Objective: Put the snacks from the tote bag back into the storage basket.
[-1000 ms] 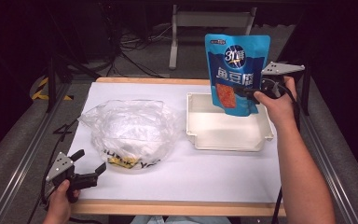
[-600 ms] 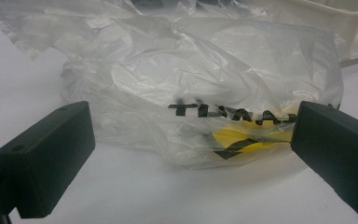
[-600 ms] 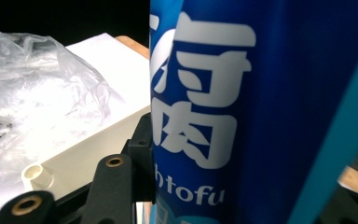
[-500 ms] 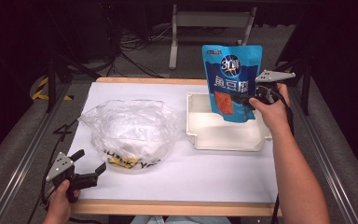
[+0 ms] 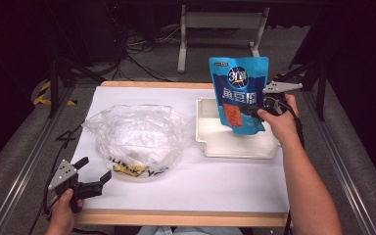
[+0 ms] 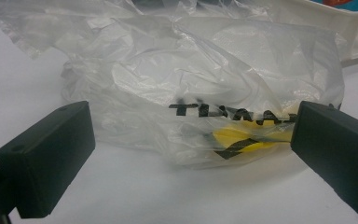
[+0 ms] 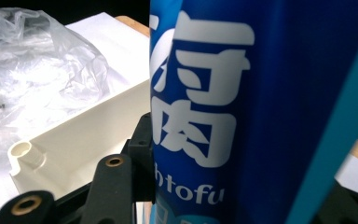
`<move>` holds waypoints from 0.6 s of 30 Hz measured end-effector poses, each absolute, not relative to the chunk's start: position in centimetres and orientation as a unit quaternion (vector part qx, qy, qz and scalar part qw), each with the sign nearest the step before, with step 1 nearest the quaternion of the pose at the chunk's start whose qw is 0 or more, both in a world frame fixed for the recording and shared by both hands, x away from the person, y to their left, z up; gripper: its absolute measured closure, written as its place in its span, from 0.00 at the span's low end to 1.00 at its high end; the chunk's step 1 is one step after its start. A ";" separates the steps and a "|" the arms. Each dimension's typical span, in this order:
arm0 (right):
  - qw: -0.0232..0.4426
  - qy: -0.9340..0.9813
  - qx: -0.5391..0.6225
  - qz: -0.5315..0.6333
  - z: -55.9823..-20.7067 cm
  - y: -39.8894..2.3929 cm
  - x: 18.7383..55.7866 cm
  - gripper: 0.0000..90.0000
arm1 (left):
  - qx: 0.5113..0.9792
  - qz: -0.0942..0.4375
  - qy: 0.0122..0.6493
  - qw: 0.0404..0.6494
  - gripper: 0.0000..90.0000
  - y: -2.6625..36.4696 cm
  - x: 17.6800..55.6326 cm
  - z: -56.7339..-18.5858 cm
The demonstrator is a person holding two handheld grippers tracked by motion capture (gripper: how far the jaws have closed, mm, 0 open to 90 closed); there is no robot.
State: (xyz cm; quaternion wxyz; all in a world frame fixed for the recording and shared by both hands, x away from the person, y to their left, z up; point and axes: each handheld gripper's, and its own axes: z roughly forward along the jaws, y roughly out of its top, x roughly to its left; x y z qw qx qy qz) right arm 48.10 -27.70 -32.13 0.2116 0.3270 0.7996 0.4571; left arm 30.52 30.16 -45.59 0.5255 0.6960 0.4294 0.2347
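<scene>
High view: a blue snack pouch [image 5: 239,93] is held upright over the white tray [image 5: 215,144], which lies toward the far right corner of the white-covered table [image 5: 200,181]. The pouch is pinched near its lower right side by the right gripper [image 5: 254,110], whose jaws are pressed onto the pouch's edge; the pouch's bottom hangs above the tray's inside, and whether it touches the tray cannot be told. In the right gripper view the pouch [image 7: 261,116] is seen close up, with white lettering, and the tray's wall [image 7: 88,135] is seen beside it.

A crumpled clear plastic bag [image 5: 134,139] with black and yellow print is lying on the left half of the table, just beside the tray. The left gripper [image 5: 94,177] is held at the near left corner, its jaws spread and nothing between them. In the left gripper view the bag [image 6: 205,93] is seen just beyond the spread jaws, apart from them.
</scene>
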 end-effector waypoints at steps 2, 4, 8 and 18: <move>0.210 0.802 0.325 0.455 -32.3 -27.6 48.1 0.61 | 0.696 0.234 0.430 0.526 0.00 30.2 30.5 -45.6; 0.208 0.803 0.323 0.457 -32.4 -27.4 48.1 0.61 | 0.696 0.235 0.430 0.526 0.00 30.2 30.5 -45.6; 0.202 0.804 0.317 0.461 -32.9 -27.0 48.1 0.61 | 0.696 0.235 0.430 0.526 0.00 30.2 30.5 -45.6; 0.193 0.812 0.314 0.452 -33.9 -26.5 48.1 0.60 | 0.694 0.236 0.431 0.527 0.00 30.2 30.5 -45.6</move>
